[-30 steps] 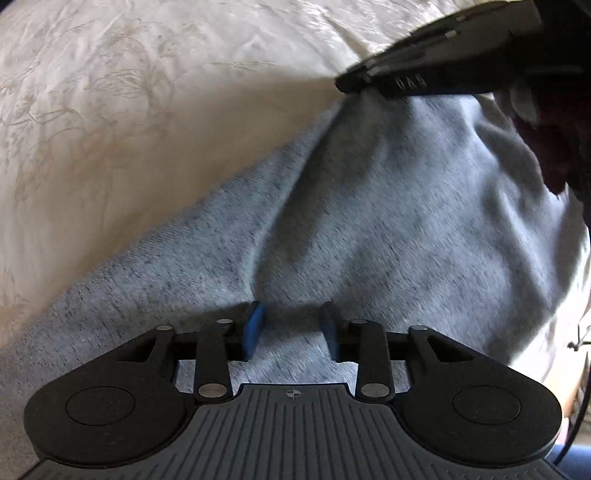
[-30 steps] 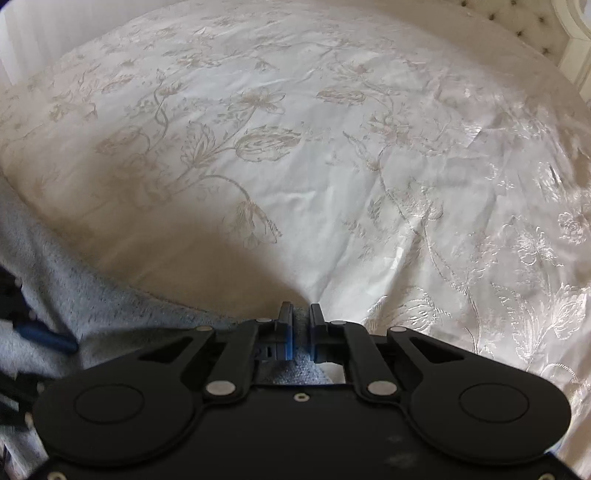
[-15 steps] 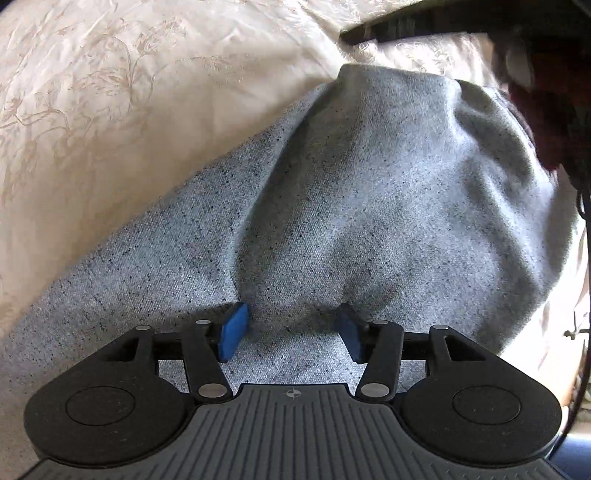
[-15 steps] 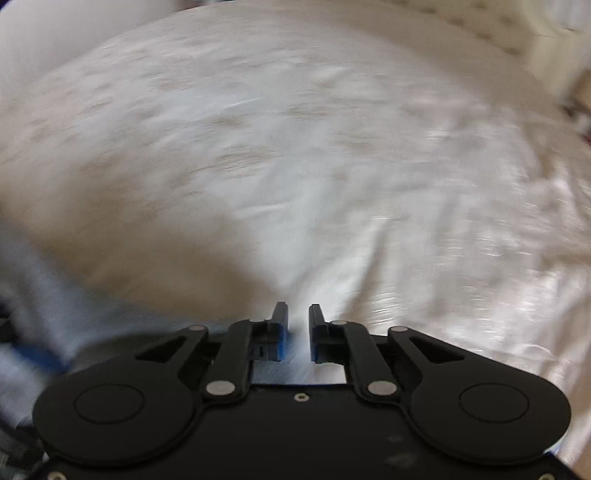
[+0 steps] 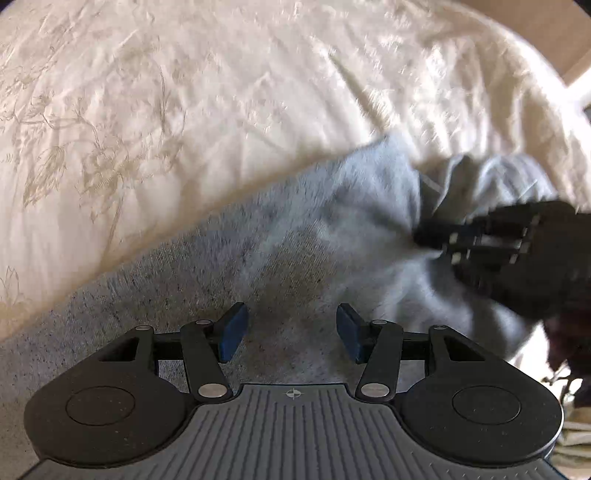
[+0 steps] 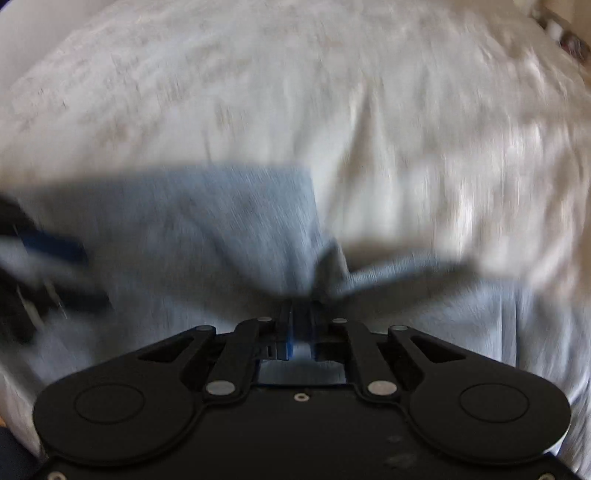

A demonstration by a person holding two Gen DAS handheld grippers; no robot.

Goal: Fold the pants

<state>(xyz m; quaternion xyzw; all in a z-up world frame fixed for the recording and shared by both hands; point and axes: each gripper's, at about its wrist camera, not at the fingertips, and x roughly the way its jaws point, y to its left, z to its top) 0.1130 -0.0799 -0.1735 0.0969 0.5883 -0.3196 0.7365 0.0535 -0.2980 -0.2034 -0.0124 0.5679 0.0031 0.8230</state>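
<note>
The grey knit pants [image 5: 295, 258] lie on the cream bedspread, running from lower left to the right in the left wrist view. My left gripper [image 5: 291, 328] is open, its blue pads apart just above the fabric, holding nothing. My right gripper [image 6: 301, 317] is shut on a bunched edge of the pants [image 6: 221, 229]; the fabric spreads out from its jaws. The right gripper also shows in the left wrist view [image 5: 428, 236], pinching the cloth at the right. The right wrist view is motion-blurred.
The cream bedspread [image 5: 184, 92] with a floral pattern covers the bed all around the pants and also fills the right wrist view [image 6: 406, 110]. The bed's edge and a brown surface beyond [image 5: 546, 33] show at the top right.
My left gripper opened wide and let go of the pants. My right gripper carried the pants edge down and to the right, so the fabric now lies lower and folded over.
</note>
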